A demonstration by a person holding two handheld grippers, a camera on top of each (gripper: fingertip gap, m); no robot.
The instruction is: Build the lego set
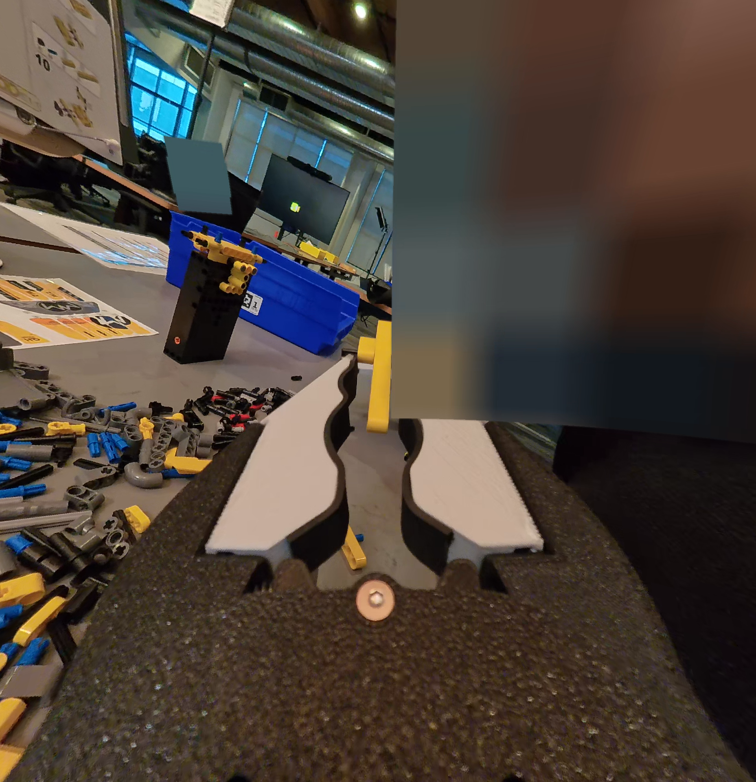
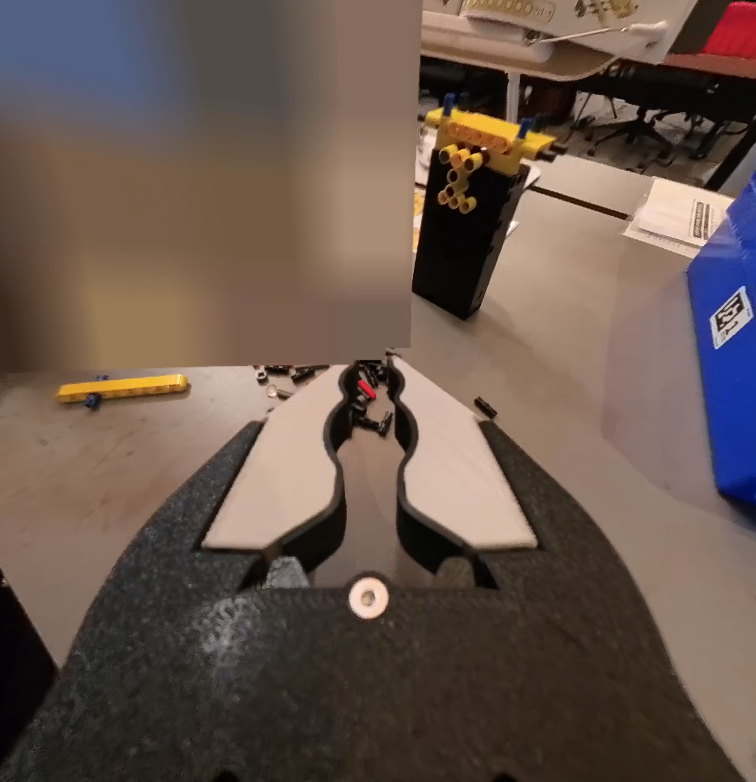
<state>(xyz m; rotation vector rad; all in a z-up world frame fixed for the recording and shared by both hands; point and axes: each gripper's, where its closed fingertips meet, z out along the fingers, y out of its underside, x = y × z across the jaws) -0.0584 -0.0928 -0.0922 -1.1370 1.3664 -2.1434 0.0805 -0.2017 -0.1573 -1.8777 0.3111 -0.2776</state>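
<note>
My left gripper point(image 1: 371, 364) is shut on a yellow beam point(image 1: 378, 381) that stands upright between its fingers, off the table. The left fingertip point(image 1: 350, 364) touches a yellow knob on the beam's side; the right fingertip is hidden by a blurred patch. My right gripper point(image 2: 369, 364) is open and empty, low over a scatter of small black pins point(image 2: 369, 417) and one red pin point(image 2: 366, 389). A black upright block point(image 1: 205, 313) point(image 2: 460, 245) carries a yellow beam assembly point(image 1: 228, 254) point(image 2: 486, 139) with blue pins on top, beyond both grippers.
A pile of loose grey, black, blue and yellow parts point(image 1: 71, 465) covers the table on the left. A blue bin point(image 1: 291, 296) point(image 2: 731, 359) stands behind the block. A long yellow beam point(image 2: 122, 387) with a blue pin lies alone. Printed sheets point(image 1: 50, 313) lie at the left. Across from one pair of fingers to the other is roughly 20 cm.
</note>
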